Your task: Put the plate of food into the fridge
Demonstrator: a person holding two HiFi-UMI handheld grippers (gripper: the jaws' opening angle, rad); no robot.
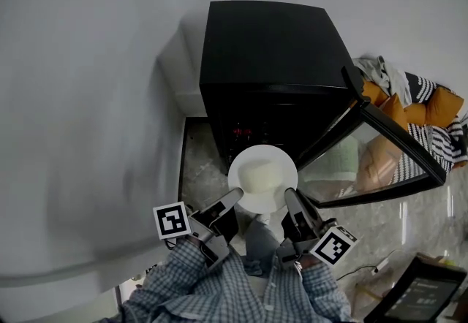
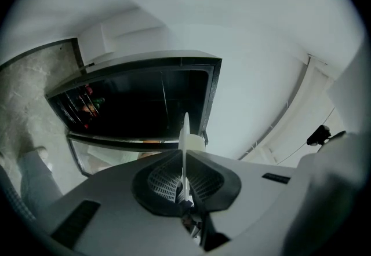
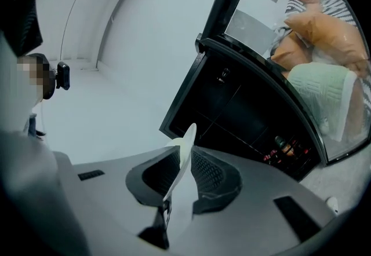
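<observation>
Two tongs are seen, and one white plate (image 1: 240, 181) is pinched between them. The left side of the plate's rim is squeezed by the left tongs (image 1: 238, 197). The right side is squeezed by the right tongs (image 1: 289, 194). In the left gripper view, the thin plate (image 2: 185, 133) edge is pressed tight between the two pads of the left tongs (image 2: 184, 175). The same is shown in the right gripper view, where the plate (image 3: 186, 143) is clamped by the right tongs (image 3: 178, 172).

A pale lump of food (image 1: 262, 174) is carried on the plate. The plate is held in the air, just in front of the open black fridge (image 1: 270, 51). It has not been put inside.

A black-and-white square pattern is printed on each marker cube (image 1: 172, 221). Small print on a dark flat device (image 1: 420, 298) at the lower right is too small to be read.

Both tongs are held level and pointed at the fridge. Arms in checked sleeves (image 1: 219, 289) are stretched forward behind them.

The glass door (image 1: 380, 157) is swung wide open to the right. Little bottles (image 3: 287, 147) are kept deep inside the fridge. Orange cushions (image 1: 431, 106) are piled behind the door, and a stone floor (image 1: 196, 164) is seen below.
</observation>
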